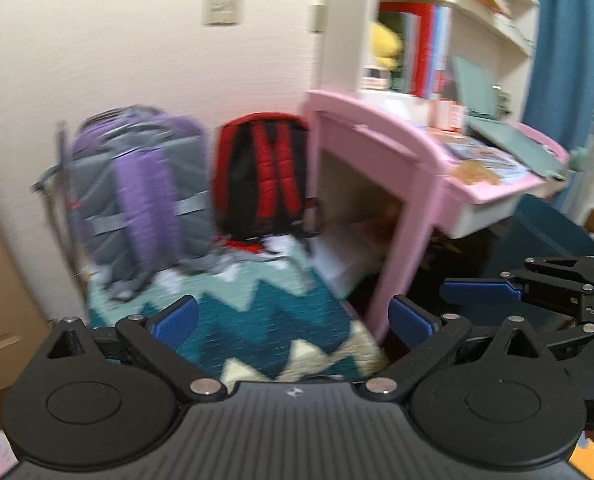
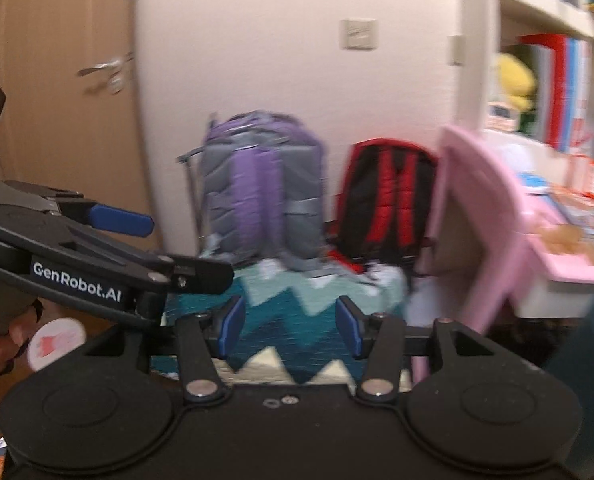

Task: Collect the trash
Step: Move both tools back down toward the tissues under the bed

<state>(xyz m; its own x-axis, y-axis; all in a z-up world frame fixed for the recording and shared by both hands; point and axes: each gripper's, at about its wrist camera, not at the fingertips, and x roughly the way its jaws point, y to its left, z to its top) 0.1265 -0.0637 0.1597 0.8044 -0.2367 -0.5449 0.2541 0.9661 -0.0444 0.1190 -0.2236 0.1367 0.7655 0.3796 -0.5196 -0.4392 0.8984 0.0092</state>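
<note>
Left gripper (image 1: 293,320): jaws spread wide, nothing between the blue pads (image 1: 179,316); only patterned rug shows in the gap. Right gripper (image 2: 289,328): jaws also apart, narrower gap, empty. Each tool appears in the other's view, side by side and apart, the left one entering the right wrist view from the left edge.

Both point slightly downward across the zigzag rug (image 1: 257,320) toward the far wall. At the rug's far edge, a purple-grey backpack (image 1: 137,184) and a red-black backpack (image 1: 263,172) stand upright against the wall. The pink desk (image 1: 397,152) stands at the rug's right edge, its top covered with papers and books; shelving (image 1: 417,40) rises behind it.

Trash: small pale scraps (image 1: 281,246) lie at the rug's far edge by the backpack bases, likely paper, but blur prevents confirming. A round white item (image 2: 59,340) lies near the person's hand (image 2: 1,352) at lower left of the right wrist view; identity unclear. No bin is visible.

Risks, judged:
- Both frames are smeared, so the target is poorly resolved; a closing grasp could catch a loose backpack strap instead of a scrap.
- Scraps lie flat on soft rug; pads may pinch the pile.
- Tools close together may collide.
</note>
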